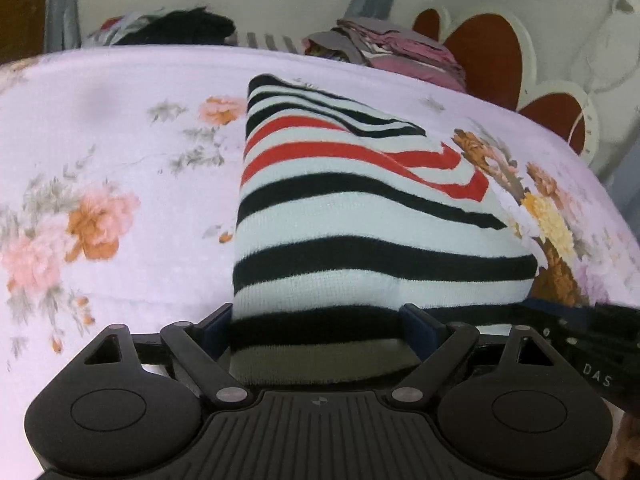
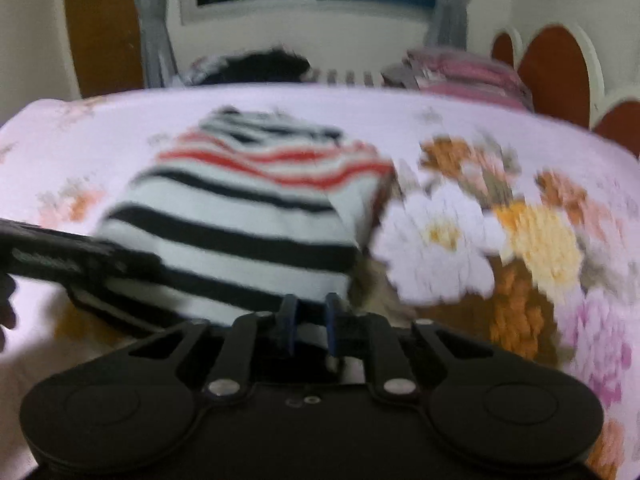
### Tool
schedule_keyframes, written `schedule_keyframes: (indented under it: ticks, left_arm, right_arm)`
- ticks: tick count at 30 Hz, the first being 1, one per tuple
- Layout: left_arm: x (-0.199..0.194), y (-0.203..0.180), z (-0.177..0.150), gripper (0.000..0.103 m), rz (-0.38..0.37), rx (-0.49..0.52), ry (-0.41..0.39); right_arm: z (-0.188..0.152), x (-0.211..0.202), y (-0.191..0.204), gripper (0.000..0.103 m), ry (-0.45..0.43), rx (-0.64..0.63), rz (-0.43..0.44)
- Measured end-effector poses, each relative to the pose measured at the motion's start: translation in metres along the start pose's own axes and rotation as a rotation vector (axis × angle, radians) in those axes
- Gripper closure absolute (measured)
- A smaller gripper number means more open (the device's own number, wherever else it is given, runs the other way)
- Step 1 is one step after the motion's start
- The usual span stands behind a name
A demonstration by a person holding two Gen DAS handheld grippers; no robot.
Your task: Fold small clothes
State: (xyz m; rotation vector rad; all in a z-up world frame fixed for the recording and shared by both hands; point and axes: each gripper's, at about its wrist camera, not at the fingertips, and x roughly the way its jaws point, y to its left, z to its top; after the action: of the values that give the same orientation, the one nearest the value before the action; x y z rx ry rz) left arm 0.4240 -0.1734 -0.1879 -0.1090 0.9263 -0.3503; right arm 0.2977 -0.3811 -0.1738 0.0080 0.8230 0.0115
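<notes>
So the striped sweater (image 1: 360,216) is lying folded on the bed (image 1: 100,128), roughly dead centre of the floral sheet, white with black bands and a couple of red ones toward 12 o'clock. The left gripper (image 1: 320,324) is spread wide, fingers either side of the near hem, not pinching anything. The right gripper (image 2: 310,320) sits at the sweater's near corner with its fingers nearly together; cloth seems to be between them, but that view is blurry, so I can't tell whether it's actually gripping. A stack of pink and grey clothes (image 1: 400,52) sits at 1 o'clock, and a dark pile (image 1: 180,26) at 11.
</notes>
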Motion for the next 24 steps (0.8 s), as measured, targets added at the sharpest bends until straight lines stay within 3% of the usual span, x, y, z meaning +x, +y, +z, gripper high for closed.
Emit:
schedule_keyframes:
  ticks: [8, 16, 19, 24]
  left_arm:
    - [-0.006, -0.006, 0.005, 0.016, 0.017, 0.033, 0.012]
    - [-0.024, -0.012, 0.033, 0.015, 0.033, 0.09, -0.035]
    - [-0.022, -0.01, 0.043, 0.008, 0.038, 0.072, -0.04]
    - [-0.008, 0.0, 0.055, 0.008, 0.037, 0.014, -0.028]
  right_arm:
    - [0.002, -0.005, -0.005, 0.081, 0.024, 0.032, 0.031]
    - [0.024, -0.021, -0.022, 0.058, -0.021, 0.103, 0.088]
    - [0.033, -0.017, -0.035, 0.047, -0.024, 0.169, 0.116]
    - [0.047, 0.005, -0.054, 0.041, 0.006, 0.267, 0.154]
